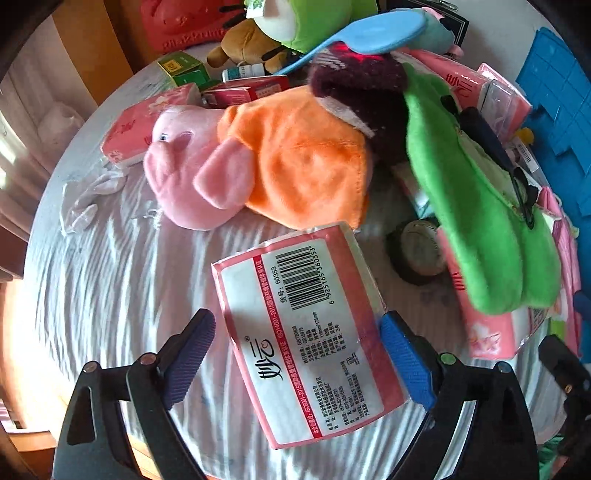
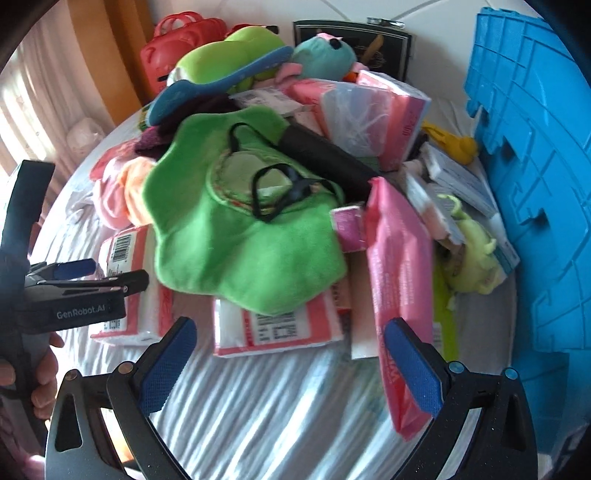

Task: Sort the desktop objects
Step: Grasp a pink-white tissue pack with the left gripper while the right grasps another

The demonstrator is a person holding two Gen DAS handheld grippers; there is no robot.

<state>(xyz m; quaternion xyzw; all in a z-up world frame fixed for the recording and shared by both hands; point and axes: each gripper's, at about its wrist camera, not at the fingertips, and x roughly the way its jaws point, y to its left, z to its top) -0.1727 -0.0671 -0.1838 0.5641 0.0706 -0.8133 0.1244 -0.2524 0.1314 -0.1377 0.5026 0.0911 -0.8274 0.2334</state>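
Note:
In the left wrist view a pink tissue pack (image 1: pixel 306 332) lies label and barcode up on the striped cloth, between the fingers of my left gripper (image 1: pixel 295 321). The blue right pad (image 1: pixel 402 358) touches its edge and the left pad (image 1: pixel 188 354) stands a little apart, so the jaws are open. The same left gripper (image 2: pixel 85 288) shows at the left edge of the right wrist view, over that pack (image 2: pixel 125 266). My right gripper (image 2: pixel 290 326) is open above bare cloth, with a long pink wipes pack (image 2: pixel 399 277) leaning by its right finger (image 2: pixel 413 369).
A heap covers the table: a pink pig plush in orange (image 1: pixel 258 162), a green plush piece (image 2: pixel 240 229), a blue brush (image 1: pixel 369 33), more tissue packs (image 2: pixel 277 328), small boxes. A blue crate (image 2: pixel 535 184) stands at the right and a red basket (image 2: pixel 173 48) at the back.

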